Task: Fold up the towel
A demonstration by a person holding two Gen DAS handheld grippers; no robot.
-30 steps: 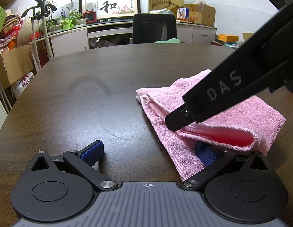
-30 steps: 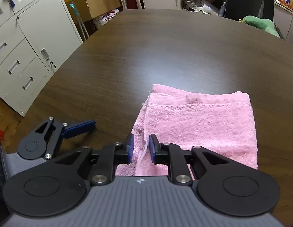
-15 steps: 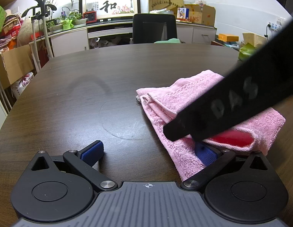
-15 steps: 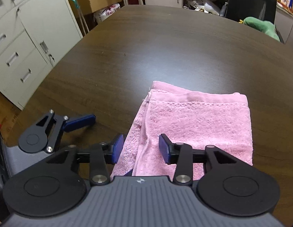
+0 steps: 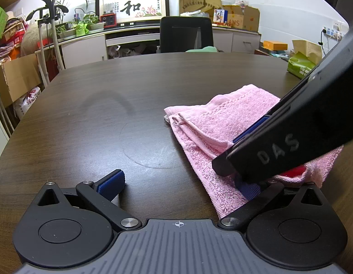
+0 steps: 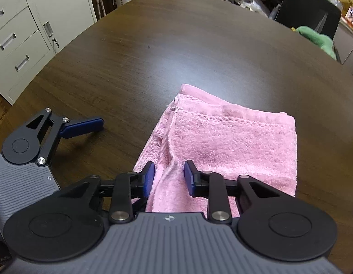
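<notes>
One dark wood worktop (image 6: 153, 45) carries a pink terry towel (image 6: 233, 141), already folded into a layered rectangle near the right edge. Right tool (image 6: 169, 178) straddles its near hem, jaws closing, pads not yet pressing. Left tool (image 5: 181, 182) spread wide, holding nothing. Final fold or tidying likely left.

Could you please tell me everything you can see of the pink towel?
The towel is pink terry cloth with a woven band near one end, folded into a thick rectangle of several layers lying on the dark wooden table. Its layered edges face the left gripper, whose jaws stand wide, one finger under the near corner. The right gripper is closing over a raised ridge at the near edge.
</notes>
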